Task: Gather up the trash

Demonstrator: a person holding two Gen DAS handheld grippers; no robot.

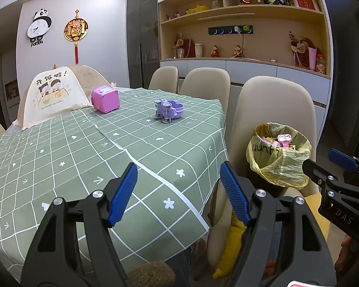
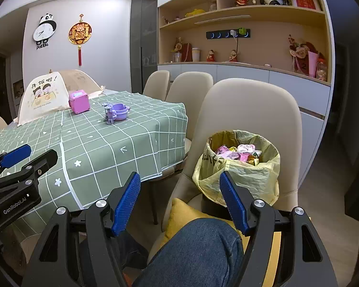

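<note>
A bin lined with a yellow bag (image 1: 278,160) (image 2: 239,169) stands on a beige chair seat to the right of the table; pink and gold wrappers (image 2: 241,151) fill its top. My left gripper (image 1: 178,177) is open and empty above the table's near right corner. My right gripper (image 2: 179,186) is open and empty, hovering low just left of the bin, above a knee in jeans; it also shows at the right edge of the left wrist view (image 1: 323,165). The left gripper shows at the left edge of the right wrist view (image 2: 28,155).
The table carries a green checked cloth (image 1: 107,143) (image 2: 112,141), a pink cube toy (image 1: 105,99) (image 2: 79,101), a purple toy (image 1: 168,110) (image 2: 116,112) and a mesh food cover (image 1: 52,93). Beige chairs (image 2: 249,110) line the right side. A yellow cushion (image 2: 179,217) lies on the chair.
</note>
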